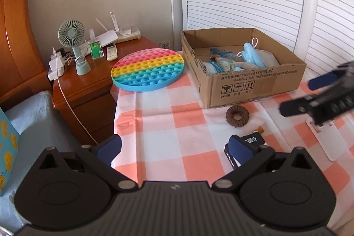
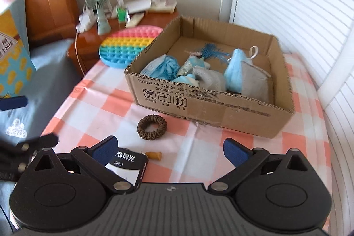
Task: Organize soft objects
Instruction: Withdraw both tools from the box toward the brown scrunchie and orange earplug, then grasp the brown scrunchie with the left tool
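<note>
Scrunchie [image 2: 151,127], brown and ring-shaped, lies flat on the checked tablecloth [image 2: 88,107] just in front of the cardboard box [image 2: 212,107], apart from it; being round, it has no long axis. Bare cloth lies open around it, with the table's left edge near my left gripper [image 1: 174,147]. Both that and my right gripper [image 2: 170,147] are spread wide, holding nothing. Inside the box sit blue face masks [image 2: 235,72], grey pouches [image 2: 254,83] and a blue tassel [image 2: 210,51].
</note>
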### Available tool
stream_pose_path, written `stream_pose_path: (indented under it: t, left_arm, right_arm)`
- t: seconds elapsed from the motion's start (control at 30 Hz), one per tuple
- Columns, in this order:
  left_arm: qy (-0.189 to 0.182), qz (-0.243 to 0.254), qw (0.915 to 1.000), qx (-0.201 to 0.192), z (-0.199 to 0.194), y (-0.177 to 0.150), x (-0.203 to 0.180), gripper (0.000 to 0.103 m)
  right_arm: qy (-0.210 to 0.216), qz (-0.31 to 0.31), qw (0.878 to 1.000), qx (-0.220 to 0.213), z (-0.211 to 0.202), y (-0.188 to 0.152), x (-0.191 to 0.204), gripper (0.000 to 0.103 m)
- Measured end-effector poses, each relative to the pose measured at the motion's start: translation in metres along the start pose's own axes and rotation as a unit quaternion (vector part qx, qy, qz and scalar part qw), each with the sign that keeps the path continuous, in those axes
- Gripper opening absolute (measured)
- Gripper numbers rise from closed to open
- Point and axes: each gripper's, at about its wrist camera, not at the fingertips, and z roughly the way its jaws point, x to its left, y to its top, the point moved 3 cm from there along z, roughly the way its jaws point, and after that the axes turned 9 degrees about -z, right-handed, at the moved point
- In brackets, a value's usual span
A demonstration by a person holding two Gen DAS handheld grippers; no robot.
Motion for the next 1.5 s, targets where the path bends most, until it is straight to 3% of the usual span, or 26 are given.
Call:
stream_pose_path:
  t: [0.17,0.33,0.63,0.77,0.83,0.9,1.17,1.4,1.5]
  left_arm:
    - [0.006,0.024,0.9997,0.000,0.003,0.004,-0.017,0.102]
    - [0.010,0.057,0.9983,0.002,0.015,0.009,-0.043,0.102]
    - [-0.033,0.039,0.9978,0.042,0.062,0.023,-0.076,0.102]
    - [-0.042,0.036,0.9970,0.055,0.087,0.024,-0.087,0.097]
    - [-0.052,0.040,0.9960,0.060,0.097,0.024,-0.092,0.083]
    - [-0.057,0.039,0.9950,0.071,0.107,0.023,-0.096,0.075]
    - [-0.063,0.033,0.9920,0.104,0.129,0.013,-0.098,0.051]
    - [-0.069,0.034,0.9926,0.094,0.129,0.014,-0.097,0.029]
    - [-0.071,0.033,0.9922,0.097,0.127,0.014,-0.095,0.026]
  right_arm:
    - [-0.040,-0.016,0.998,-0.051,-0.029,-0.026,0.003,0.103]
    - [-0.053,-0.035,0.994,-0.086,-0.051,-0.052,0.009,0.103]
    - [-0.040,0.013,0.996,-0.084,-0.057,-0.095,-0.004,0.103]
    - [-0.044,0.019,0.995,-0.084,-0.055,-0.104,-0.008,0.103]
    - [-0.043,0.018,0.995,-0.087,-0.054,-0.107,-0.009,0.103]
    - [-0.043,0.013,0.995,-0.091,-0.054,-0.109,-0.010,0.103]
    - [-0.038,-0.001,0.995,-0.093,-0.049,-0.110,-0.007,0.103]
    - [-0.026,-0.017,0.995,-0.090,-0.041,-0.109,-0.002,0.103]
    - [-0.023,-0.028,0.996,-0.086,-0.038,-0.109,0.001,0.103]
